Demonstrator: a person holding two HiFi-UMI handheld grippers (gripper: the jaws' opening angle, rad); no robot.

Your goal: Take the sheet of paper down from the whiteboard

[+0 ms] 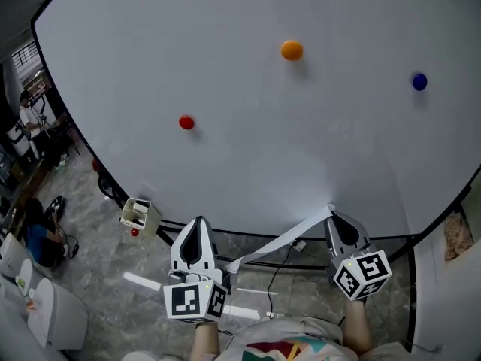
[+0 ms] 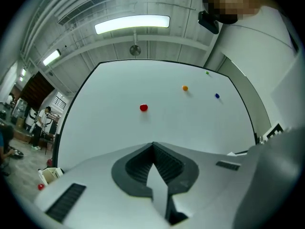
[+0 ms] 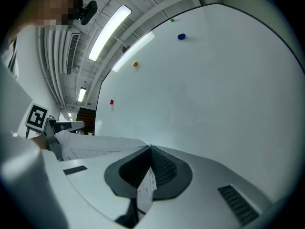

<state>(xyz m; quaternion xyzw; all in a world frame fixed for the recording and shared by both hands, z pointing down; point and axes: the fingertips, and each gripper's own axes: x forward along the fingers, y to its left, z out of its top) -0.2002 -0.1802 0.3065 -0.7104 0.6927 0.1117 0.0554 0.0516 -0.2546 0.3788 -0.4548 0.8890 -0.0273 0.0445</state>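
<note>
The whiteboard (image 1: 248, 164) fills the head view, with an orange magnet (image 1: 291, 50), a blue magnet (image 1: 419, 82) and a red magnet (image 1: 186, 122) stuck on it. The sheet of paper (image 1: 282, 239) is off the board and hangs edge-on as a white strip below its bottom edge, between the two grippers. My left gripper (image 1: 199, 222) is shut on one end; the left gripper view shows paper (image 2: 159, 187) pinched between its jaws (image 2: 153, 144). My right gripper (image 1: 331, 213) is shut on the other end, and the sheet (image 3: 95, 147) spreads leftward from its jaws (image 3: 150, 148).
A small box (image 1: 137, 214) hangs on the board's dark frame at lower left, a red dot (image 1: 134, 232) just under it. Cables (image 1: 289, 256) run below the board over the grey floor. A person (image 1: 30, 119) stands far left among furniture.
</note>
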